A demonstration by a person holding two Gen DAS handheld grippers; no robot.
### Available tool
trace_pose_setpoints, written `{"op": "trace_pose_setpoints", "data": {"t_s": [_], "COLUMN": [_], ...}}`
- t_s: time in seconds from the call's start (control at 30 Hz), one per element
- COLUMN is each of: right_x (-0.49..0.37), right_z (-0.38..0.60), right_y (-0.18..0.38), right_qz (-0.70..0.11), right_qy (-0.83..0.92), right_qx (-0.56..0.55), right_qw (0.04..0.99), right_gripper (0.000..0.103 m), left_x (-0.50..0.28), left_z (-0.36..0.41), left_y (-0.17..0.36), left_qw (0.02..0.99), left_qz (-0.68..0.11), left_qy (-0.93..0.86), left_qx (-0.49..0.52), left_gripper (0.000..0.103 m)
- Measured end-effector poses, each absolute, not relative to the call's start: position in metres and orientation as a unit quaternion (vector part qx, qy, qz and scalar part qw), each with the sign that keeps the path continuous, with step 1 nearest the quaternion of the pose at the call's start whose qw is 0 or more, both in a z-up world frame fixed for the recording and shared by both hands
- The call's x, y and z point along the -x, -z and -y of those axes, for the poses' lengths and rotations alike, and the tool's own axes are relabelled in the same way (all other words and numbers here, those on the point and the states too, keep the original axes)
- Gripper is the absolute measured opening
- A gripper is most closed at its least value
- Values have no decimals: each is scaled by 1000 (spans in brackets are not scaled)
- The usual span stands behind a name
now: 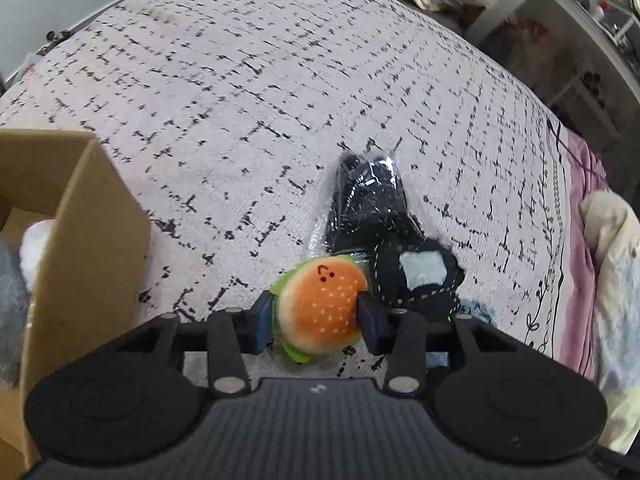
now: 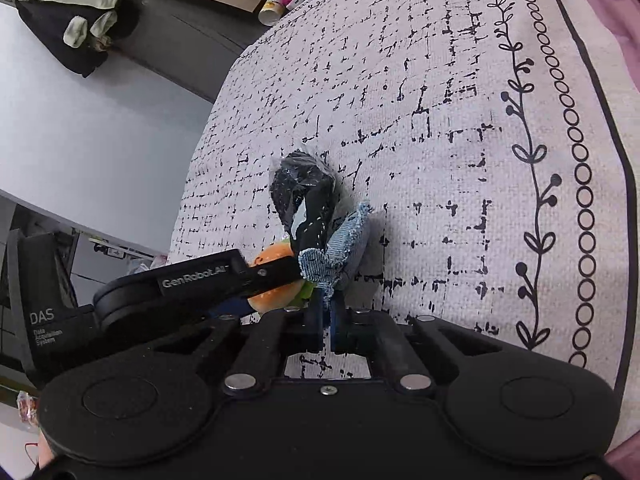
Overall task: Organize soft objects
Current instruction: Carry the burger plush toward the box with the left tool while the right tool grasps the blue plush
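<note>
My left gripper (image 1: 318, 316) is shut on a plush hamburger (image 1: 320, 308), orange bun with green lettuce, just above the patterned bedspread (image 1: 240, 100). Behind it lie a black stitched soft piece with a pale patch (image 1: 420, 276) and a black item in a clear bag (image 1: 368, 204). My right gripper (image 2: 327, 320) is shut on a blue denim piece (image 2: 336, 252). In the right wrist view the black stitched piece (image 2: 316, 216) stands against the denim, and the hamburger (image 2: 276, 292) shows behind the left gripper's arm (image 2: 200, 280).
An open cardboard box (image 1: 88, 232) stands at the left, with white and grey soft things inside. A pink sheet (image 1: 580, 264) and a cream cloth (image 1: 616, 240) lie at the bed's right edge. Cluttered shelves (image 1: 560, 20) stand beyond the bed.
</note>
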State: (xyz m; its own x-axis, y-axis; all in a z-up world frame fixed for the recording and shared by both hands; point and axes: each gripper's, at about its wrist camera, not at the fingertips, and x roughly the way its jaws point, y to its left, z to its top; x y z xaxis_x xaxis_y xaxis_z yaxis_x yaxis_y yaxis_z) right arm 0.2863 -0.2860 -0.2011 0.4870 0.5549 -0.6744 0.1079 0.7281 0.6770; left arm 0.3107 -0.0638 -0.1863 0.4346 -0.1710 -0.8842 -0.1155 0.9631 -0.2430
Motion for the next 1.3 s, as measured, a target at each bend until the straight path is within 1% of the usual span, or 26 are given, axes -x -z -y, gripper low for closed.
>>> {"op": "trace_pose_setpoints", "data": {"t_s": [0.07, 0.13, 0.7, 0.87, 0.93, 1.03, 1.3], "right_x": [-283, -280, -247, -242, -241, -236, -229], "right_z": [286, 286, 278, 270, 269, 260, 239], "right_y": [198, 193, 140, 128, 127, 116, 97], "right_qz": [-483, -478, -411, -391, -389, -375, -355], "right_qy": [-143, -146, -186, -214, -237, -242, -264], "right_qx": [-340, -339, -313, -316, -338, -307, -272], "right_qw": [794, 797, 836, 837, 824, 841, 854], "right_gripper": [3, 3, 3, 3, 3, 3, 3], "left_x": [-305, -299, -240, -222, -215, -205, -184], "left_z": [63, 60, 24, 7, 0, -12, -40], "left_y": [178, 172, 105, 90, 85, 78, 69], "left_qw": [844, 847, 875, 881, 883, 885, 887], "left_qz": [-521, -517, -470, -459, -455, -450, -445], "left_qy": [11, 10, 8, -6, -11, -18, -38], "left_qx": [126, 125, 114, 117, 117, 118, 117], "left_gripper": [32, 31, 31, 31, 31, 31, 31]}}
